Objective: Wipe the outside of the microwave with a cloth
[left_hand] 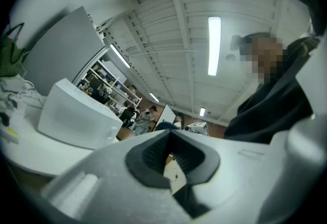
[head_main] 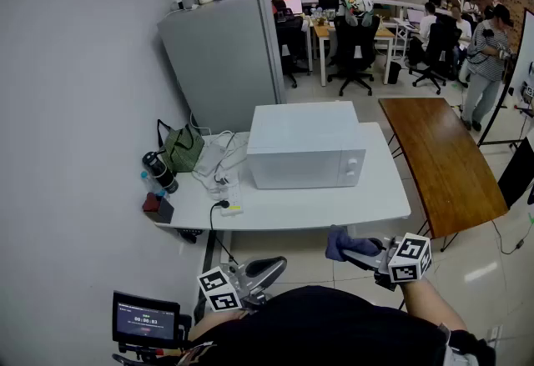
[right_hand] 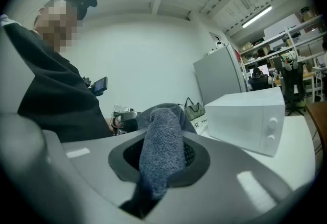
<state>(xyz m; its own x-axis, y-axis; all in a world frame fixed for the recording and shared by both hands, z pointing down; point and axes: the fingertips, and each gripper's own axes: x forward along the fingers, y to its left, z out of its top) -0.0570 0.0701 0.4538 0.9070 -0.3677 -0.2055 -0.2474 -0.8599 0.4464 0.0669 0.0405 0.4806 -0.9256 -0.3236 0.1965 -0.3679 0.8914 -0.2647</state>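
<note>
From the head view, the white microwave [head_main: 307,145] stands shut near the middle of a white desk [head_main: 334,210], its two knobs on the right of its front. To its left lie a green bag [head_main: 183,147], a black flask [head_main: 158,171] and a tangle of cables [head_main: 224,177]. A brown wooden table [head_main: 442,160] runs off at the right, and a grey cabinet [head_main: 224,64] rises behind the desk.

Both grippers are held low, near the person's body and short of the desk's front edge, well apart from the microwave. The right gripper [head_main: 360,248] carries a blue-grey cloth [head_main: 340,241], which sticks out towards the desk. The left gripper [head_main: 269,268] is beside it.

The head view does not show the jaws clearly, but the gripper views do. In the right gripper view the jaws are clamped on the cloth [right_hand: 161,151], whose knitted fold bulges up out of the right gripper [right_hand: 161,162], with the microwave [right_hand: 250,118] off to the right. In the left gripper view the left gripper [left_hand: 171,159] has its jaws drawn together to a thin slit, nothing between them. There the microwave [left_hand: 76,116] sits at the left, under ceiling strip lights [left_hand: 214,44] that the head view does not show.
</note>
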